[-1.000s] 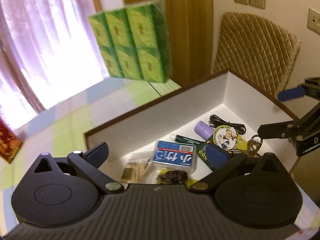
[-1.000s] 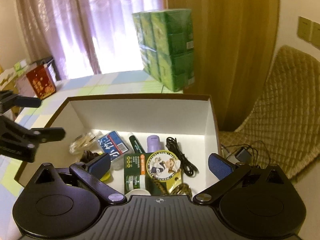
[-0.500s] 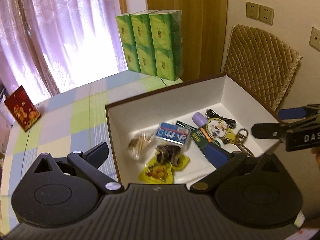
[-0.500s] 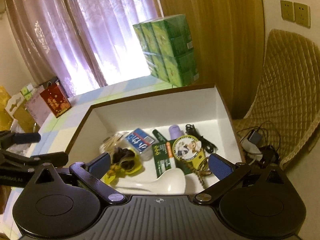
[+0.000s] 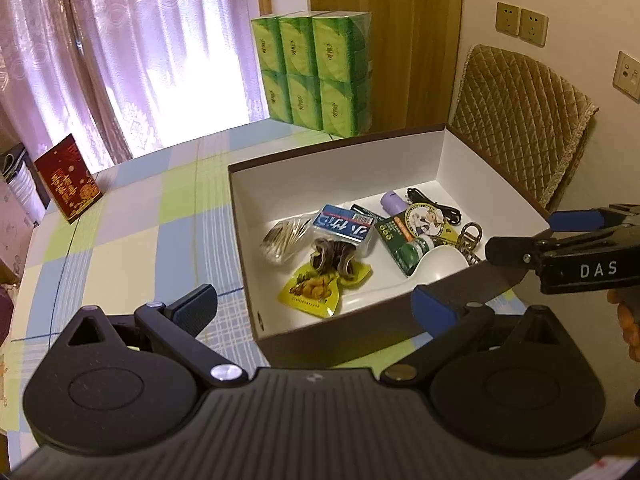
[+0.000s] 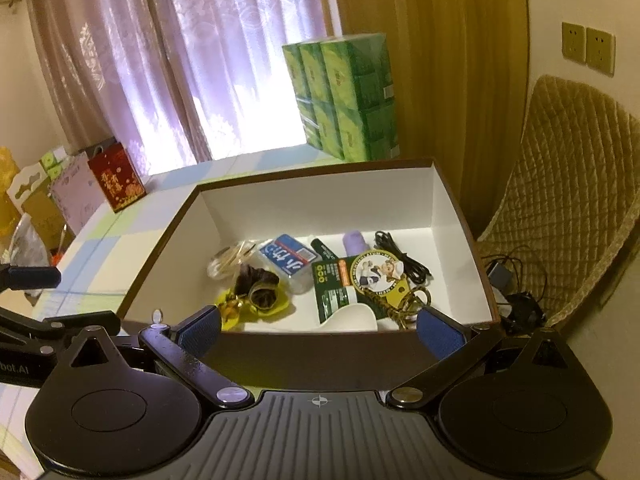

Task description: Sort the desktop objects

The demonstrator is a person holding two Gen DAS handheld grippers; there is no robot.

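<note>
We're over a bench (image 5: 132, 216) draped in a pastel checked cloth, lilac curtains (image 5: 132, 52) glowing behind, a stack of green tissue packs (image 5: 316, 76) at the far edge and a quilted tan chair (image 5: 520, 120) alongside. On the bench sits a brown cardboard box with a white interior (image 5: 328, 168), and in it we spot a blue-labelled plastic case (image 5: 344, 228), a yellow snack packet (image 5: 316, 292), a dark green bottle (image 5: 404, 248), a purple tube (image 5: 394, 202) and a black cable (image 5: 434, 206). Our left hand-held gripper (image 5: 316, 306) hangs spread wide before the box's near corner, holding nothing; the right hand-held gripper (image 6: 320, 328) is equally wide apart, empty, at the near wall.
</note>
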